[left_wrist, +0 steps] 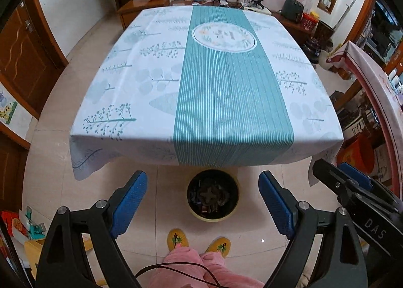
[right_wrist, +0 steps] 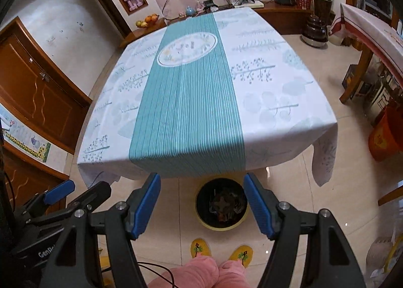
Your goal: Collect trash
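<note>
Landmark: we take the round yellow-rimmed, black-lined waste bin (left_wrist: 213, 196) on the pale tiled floor as our reference.
Trash: dark crumpled wrappers (left_wrist: 210, 200) lie inside the bin; we see no loose trash anywhere else.
Table: the square table under a white cloth with a teal striped runner (left_wrist: 226, 101) stands just beyond the bin, its near edge overhanging it slightly.
Left gripper (left_wrist: 202, 208): above the bin, blue pads spread wide, nothing between them.
Right gripper (right_wrist: 202, 206): also above the bin, just beside the left one, jaws fairly wide and empty.
Person: yellow slippers (left_wrist: 199, 240) and pink trouser legs stand just on the near side of the bin.
Progress: we judge the collecting finished or nearly so.
Risk: a foot stepping forward could tip the bin; the two grippers, so close, could knock together; the loose black cable (left_wrist: 176, 271) near the legs could snag.
</note>
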